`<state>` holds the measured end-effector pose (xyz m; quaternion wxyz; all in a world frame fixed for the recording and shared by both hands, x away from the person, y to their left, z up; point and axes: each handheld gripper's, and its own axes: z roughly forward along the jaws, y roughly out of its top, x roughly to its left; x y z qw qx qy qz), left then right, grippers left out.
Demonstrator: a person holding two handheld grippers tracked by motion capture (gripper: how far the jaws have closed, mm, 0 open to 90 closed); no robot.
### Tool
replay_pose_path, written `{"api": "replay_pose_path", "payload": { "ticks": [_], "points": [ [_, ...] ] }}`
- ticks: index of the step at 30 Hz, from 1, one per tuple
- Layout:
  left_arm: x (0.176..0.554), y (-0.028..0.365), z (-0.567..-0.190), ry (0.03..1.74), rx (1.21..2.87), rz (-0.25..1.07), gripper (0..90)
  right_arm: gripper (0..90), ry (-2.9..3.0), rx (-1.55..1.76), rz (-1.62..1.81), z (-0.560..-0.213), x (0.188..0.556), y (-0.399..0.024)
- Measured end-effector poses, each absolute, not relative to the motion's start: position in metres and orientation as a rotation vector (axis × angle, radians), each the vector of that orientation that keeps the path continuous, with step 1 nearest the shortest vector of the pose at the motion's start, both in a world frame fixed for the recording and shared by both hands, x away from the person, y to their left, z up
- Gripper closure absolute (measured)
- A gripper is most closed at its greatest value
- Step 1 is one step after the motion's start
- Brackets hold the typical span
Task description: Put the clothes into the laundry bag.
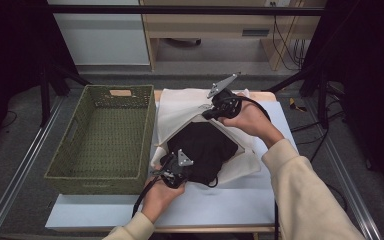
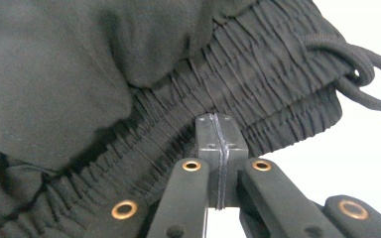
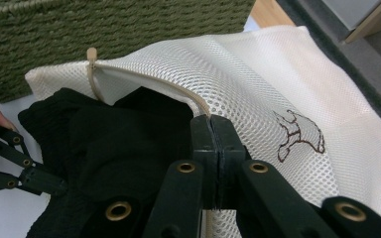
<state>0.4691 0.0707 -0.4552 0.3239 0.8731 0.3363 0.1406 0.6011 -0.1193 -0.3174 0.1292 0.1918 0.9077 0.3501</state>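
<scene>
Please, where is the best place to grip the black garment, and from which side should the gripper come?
Probably the gathered elastic waistband of the black garment: it is thick, ridged and exposed at the mesh bag's open mouth. Come from the near, open side, where the left gripper is, avoiding the loose drawstring.

- My sleeves [image 1: 300, 195] are cream, loose and kinda baggy.
- Both grippers are matte black, left one [image 1: 172, 172] and right one [image 1: 220, 107] alike.
- Brass-ringed rivets [image 2: 192, 165] dot the linkage arms.
- A grey three-cornered plate [image 1: 223, 84] sits on top.
- A black cable [image 1: 145, 192] trails off the back.
</scene>
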Motion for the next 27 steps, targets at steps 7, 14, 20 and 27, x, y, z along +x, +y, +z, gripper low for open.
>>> {"api": "replay_pose_path", "payload": {
  "ticks": [7, 14, 20, 27],
  "points": [
    [0.479, 0.066, -0.455, 0.9, 2.275, 0.362, 90.0, 90.0, 2.636, 0.55, 1.04, -0.316, 0.601, -0.119],
    [0.487, 0.061, -0.456, 0.91, 2.276, 0.37, 90.0, 90.0, 2.642, 0.547, 1.041, -0.317, 0.601, -0.117],
    [0.493, 0.057, -0.457, 0.923, 2.275, 0.376, 90.0, 90.0, 2.629, 0.526, 1.056, -0.311, 0.599, -0.117],
    [0.494, 0.056, -0.455, 0.922, 2.281, 0.384, 90.0, 90.0, 2.616, 0.517, 1.078, -0.301, 0.598, -0.119]
  ]
}}
